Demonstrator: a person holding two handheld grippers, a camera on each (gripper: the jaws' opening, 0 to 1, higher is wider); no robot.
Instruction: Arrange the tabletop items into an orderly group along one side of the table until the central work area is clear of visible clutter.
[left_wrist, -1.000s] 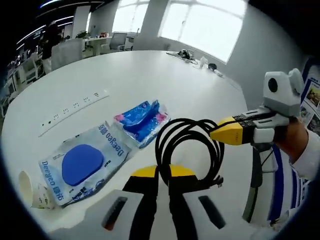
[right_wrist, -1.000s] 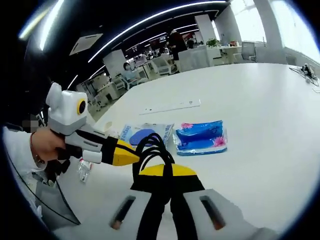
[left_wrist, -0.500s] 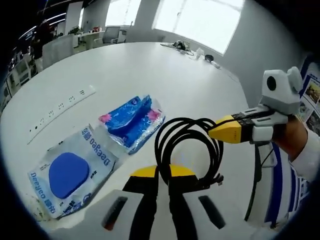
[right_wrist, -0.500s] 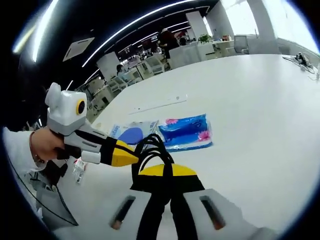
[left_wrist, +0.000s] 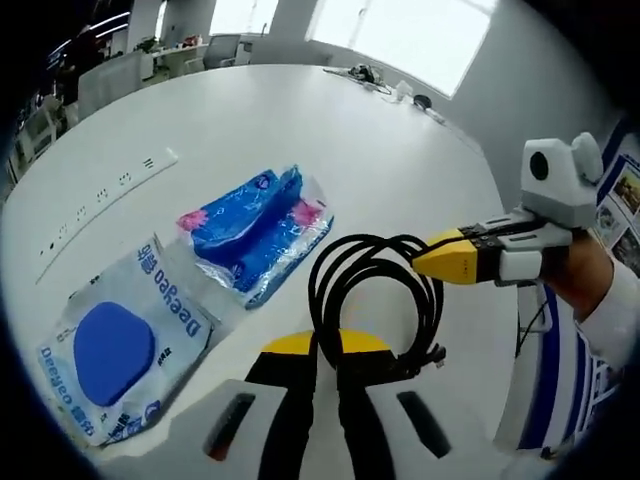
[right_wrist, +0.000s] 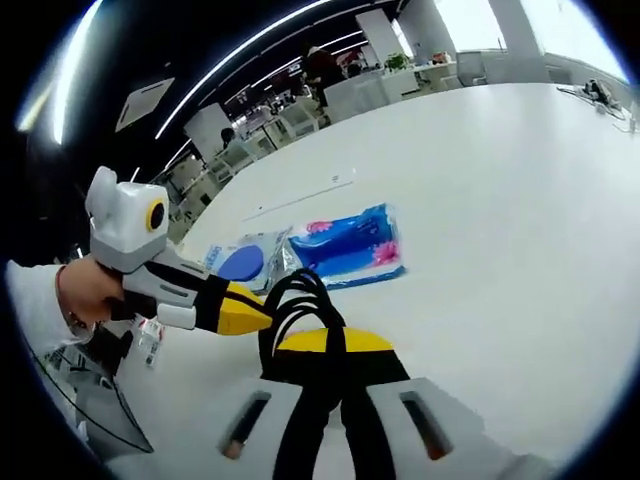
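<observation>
White table (left_wrist: 300, 130) runs far under office windows. Both claws clamp the coiled black cable (left_wrist: 375, 300), left claw (left_wrist: 327, 345) near, right claw (left_wrist: 440, 262) at its right. It looks limp and light; hold bundled loops. Blue packets (left_wrist: 255, 230) lie left.

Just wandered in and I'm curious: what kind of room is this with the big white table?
Most likely an open-plan office: a long white table with a built-in socket strip, rows of desks and chairs behind, and ceiling strip lights.

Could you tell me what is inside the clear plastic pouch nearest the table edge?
The clear printed plastic pouch holds a flat, rounded blue pad; whatever lies beneath that pad is hidden.
</observation>
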